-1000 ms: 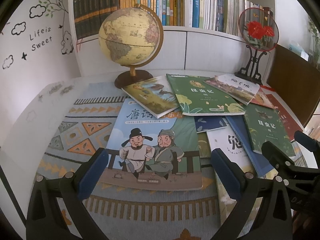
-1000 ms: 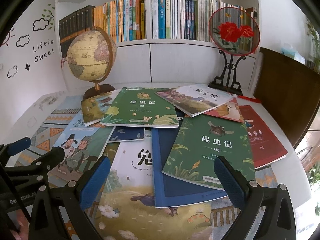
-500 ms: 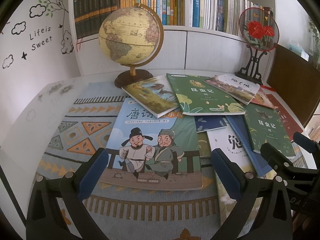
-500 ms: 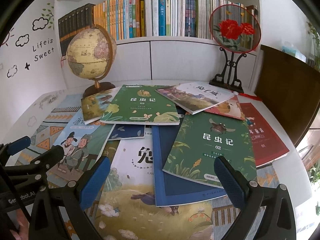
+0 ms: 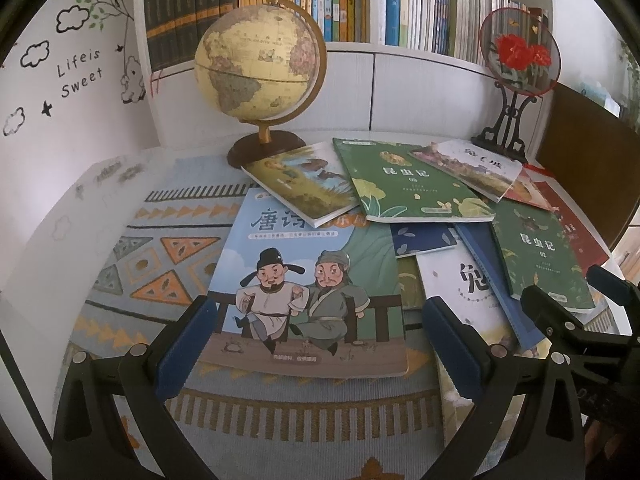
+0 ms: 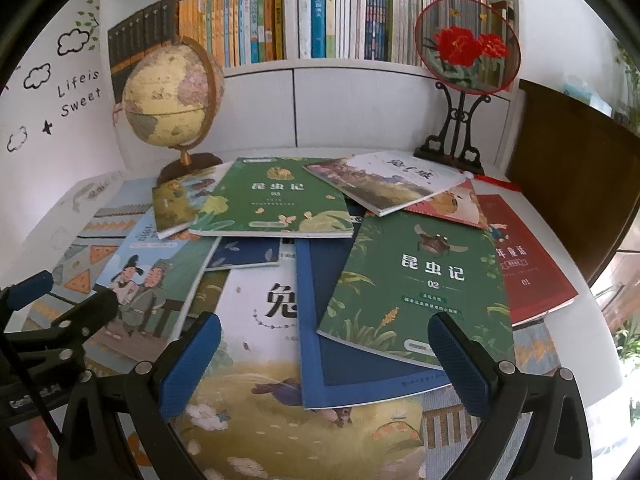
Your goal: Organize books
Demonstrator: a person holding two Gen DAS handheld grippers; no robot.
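Note:
Several thin books lie scattered and overlapping on a patterned mat (image 5: 160, 264). My left gripper (image 5: 316, 344) is open and empty, above the near edge of a light-blue book with two cartoon men (image 5: 304, 280). My right gripper (image 6: 324, 360) is open and empty, above a plain blue book (image 6: 344, 372) and a white rabbit book (image 6: 256, 344). A green insect book marked 02 (image 6: 420, 292) lies on the blue one. Another green book (image 6: 272, 204) lies farther back, and a red book (image 6: 528, 272) at the right. Each gripper shows at the other view's edge.
A globe (image 5: 256, 76) stands at the back left of the table. A round red-flower fan on a black stand (image 6: 464, 80) stands at the back right. A bookshelf full of upright books (image 6: 340, 20) runs behind. A dark wooden panel (image 6: 576, 184) is at the right.
Both views have shifted only slightly. The books have not moved and both grippers stay open.

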